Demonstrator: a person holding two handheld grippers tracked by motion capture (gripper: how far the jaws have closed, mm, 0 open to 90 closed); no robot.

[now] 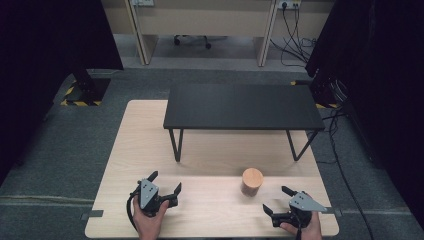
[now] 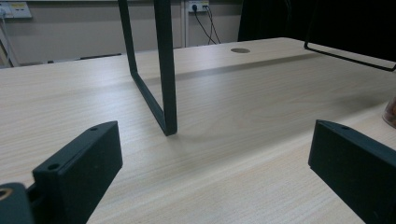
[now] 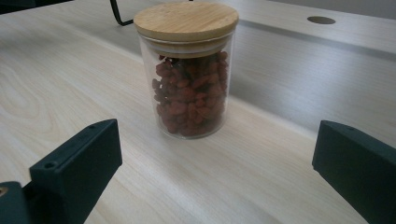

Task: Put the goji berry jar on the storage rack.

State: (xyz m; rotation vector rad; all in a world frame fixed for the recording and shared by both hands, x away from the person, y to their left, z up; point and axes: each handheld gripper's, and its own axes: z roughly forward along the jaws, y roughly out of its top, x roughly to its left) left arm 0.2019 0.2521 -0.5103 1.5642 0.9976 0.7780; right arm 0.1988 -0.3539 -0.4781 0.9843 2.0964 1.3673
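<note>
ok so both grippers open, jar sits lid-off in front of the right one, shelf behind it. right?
Not quite: the jar has its wooden lid on, as the right gripper view shows. The rest holds: left gripper and right gripper are open, and the shelf stands behind the jar.

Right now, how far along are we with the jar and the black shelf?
Nothing looks done yet. The jar, lid on and filled with red dried fruit, stands on the table in front of the black shelf, whose top is bare. Left gripper and right gripper are both open and hold nothing. Grasping and any move are still ahead.
</note>
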